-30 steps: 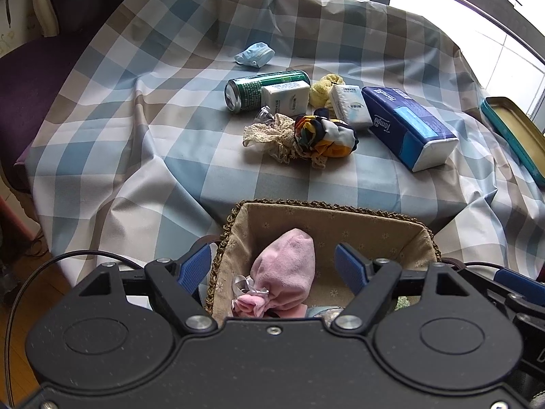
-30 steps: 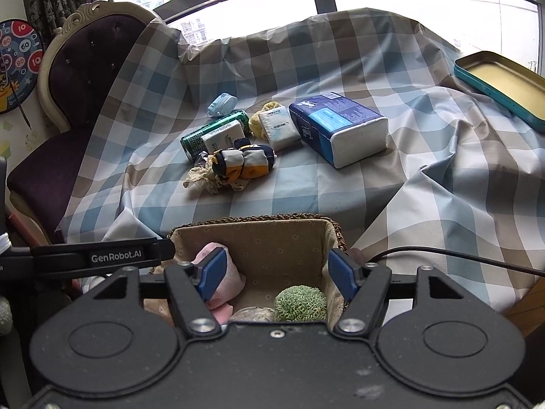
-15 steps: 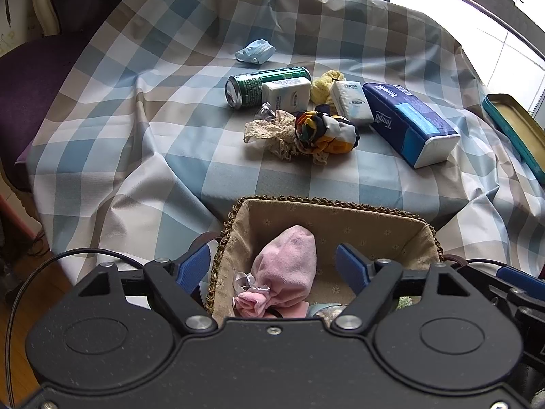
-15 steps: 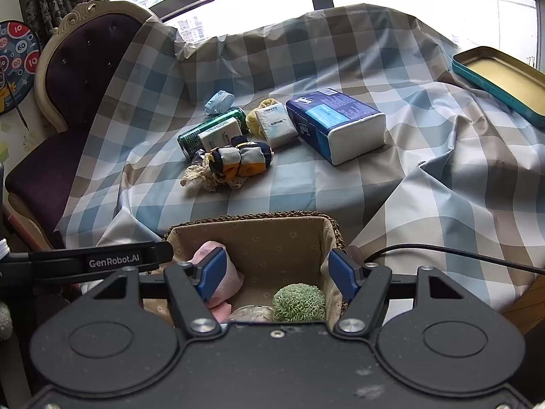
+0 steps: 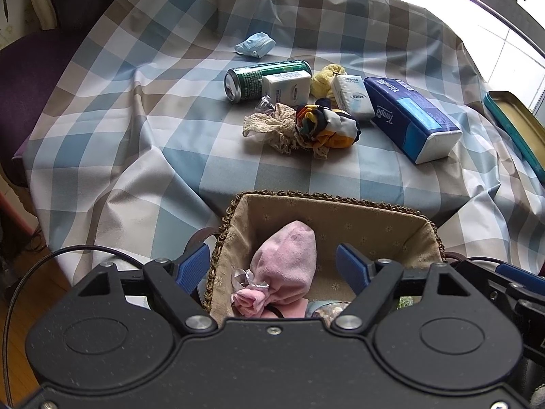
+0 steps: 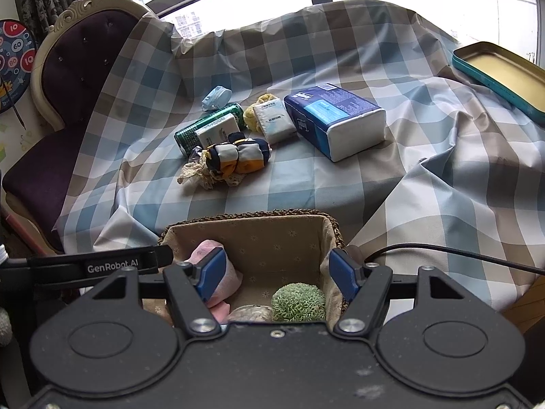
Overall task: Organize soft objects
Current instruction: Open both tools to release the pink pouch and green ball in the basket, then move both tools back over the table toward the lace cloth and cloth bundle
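Nearest the cameras, both grippers hang over the basket [image 5: 327,201], a fabric-lined wicker container standing at the near edge of the checked cloth [image 5: 143,129].

Left gripper [image 5: 272,266]: jaws apart, nothing between the pads. Its left finger sits outside the basket's left rim and its right finger over the interior. Below the gap lies a pink sock [image 5: 289,266], bunched, with a small clear ribbon at its near end.

Right gripper [image 6: 277,274]: jaws apart and empty. Its left finger stands in front of the same pink sock, seen here against the basket's left wall; its right finger is near the right wall. A green knobbly ball [image 6: 299,301] rests on the basket floor — toward the right side — with a pale mottled item just beside it, partly hidden by the gripper body.

Mid-distance, on the cloth, a cluster of items:
- a cream lace piece [image 5: 269,126] touching a multicoloured rolled fabric bundle [image 5: 327,126];
- behind these, a green can [image 5: 265,76] lying on its side, with a small white tissue pack [image 5: 286,85] against it;
- a yellow soft item [image 5: 323,78] and a second white tissue pack [image 5: 352,97];
- to the right, a large blue tissue pack [image 5: 412,119].

Farther back, a light blue face mask [image 5: 254,44] lies alone, well apart from the cluster. At the far right edge sits a teal tin tray [image 6: 500,71]. A dark purple chair [image 6: 68,78] stands at the left.
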Demonstrator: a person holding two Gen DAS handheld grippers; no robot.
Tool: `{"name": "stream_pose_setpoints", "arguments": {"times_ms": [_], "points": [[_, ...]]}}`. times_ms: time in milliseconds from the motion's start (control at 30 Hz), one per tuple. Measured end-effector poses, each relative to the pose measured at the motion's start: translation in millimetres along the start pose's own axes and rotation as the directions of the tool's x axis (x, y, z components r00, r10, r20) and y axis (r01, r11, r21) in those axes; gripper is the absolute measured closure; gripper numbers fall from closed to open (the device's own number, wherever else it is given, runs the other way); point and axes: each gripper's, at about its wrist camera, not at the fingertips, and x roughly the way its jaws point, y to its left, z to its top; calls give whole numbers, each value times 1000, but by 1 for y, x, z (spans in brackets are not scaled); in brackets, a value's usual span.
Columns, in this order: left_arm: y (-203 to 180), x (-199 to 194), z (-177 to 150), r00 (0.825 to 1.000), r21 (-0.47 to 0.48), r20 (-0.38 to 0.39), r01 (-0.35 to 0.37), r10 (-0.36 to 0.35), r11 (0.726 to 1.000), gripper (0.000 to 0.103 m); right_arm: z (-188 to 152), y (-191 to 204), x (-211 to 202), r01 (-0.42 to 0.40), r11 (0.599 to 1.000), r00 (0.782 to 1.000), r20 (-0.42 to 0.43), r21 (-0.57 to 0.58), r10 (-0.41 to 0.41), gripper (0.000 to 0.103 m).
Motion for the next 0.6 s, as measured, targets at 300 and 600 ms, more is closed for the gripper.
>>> {"name": "stream_pose_setpoints", "arguments": {"times_ms": [300, 600], "points": [[0, 7, 2, 1000, 9, -24, 6, -5, 1000, 25, 6, 0, 7, 9, 1000, 1000, -5, -8, -9, 36], [2, 22, 12, 999, 21, -50, -1, 3, 1000, 25, 20, -2, 26, 26, 999, 999, -21, -19, -26, 35]]}}
